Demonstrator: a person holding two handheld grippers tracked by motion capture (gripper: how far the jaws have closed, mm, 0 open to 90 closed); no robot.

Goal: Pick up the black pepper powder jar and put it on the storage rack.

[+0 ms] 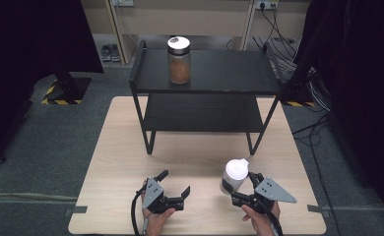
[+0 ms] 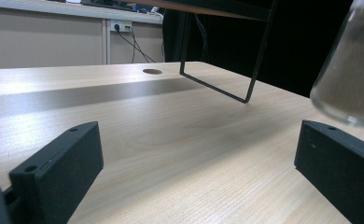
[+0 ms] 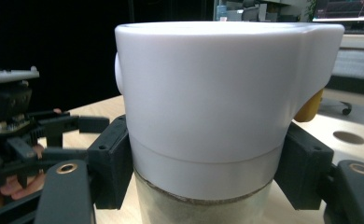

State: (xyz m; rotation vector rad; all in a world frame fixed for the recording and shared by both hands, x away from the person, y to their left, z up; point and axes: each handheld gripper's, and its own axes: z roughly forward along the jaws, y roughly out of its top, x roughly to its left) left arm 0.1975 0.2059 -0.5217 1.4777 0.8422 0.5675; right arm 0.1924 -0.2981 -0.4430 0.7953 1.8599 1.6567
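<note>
Two grippers: we see one in each of the person's hands at the near edge of the table (image 1: pixel 116 147).
Right gripper (image 1: pixel 240 189): its jaws are clamped on a jar with a white lid (image 1: pixel 234 175), one jaw on each side of the glass just below the lid.
Held jar: it sits at the near right of the table, tilted slightly, the lid towards the far side and the gripper body behind it on the near right.
Jar up close: in the right gripper view the white lid (image 3: pixel 217 93) stands directly ahead between the two black jaws, which press on the glass where pale powder shows.
Jar bottom: in the left gripper view the glass base (image 2: pixel 350 65) appears at the upper right with table surface showing beneath it, so we take it to be off the wood.
Left gripper (image 1: pixel 174 184): its jaws stand wide apart with nothing but bare table between them, at the near middle of the table, well apart from the held jar on its right.
Shelf (image 1: pixel 205 73): a black two-level rack stands at the far side of the table.
Second jar (image 1: pixel 178 60): a glass jar of brown powder stands upright on the top level, towards its left end.
</note>
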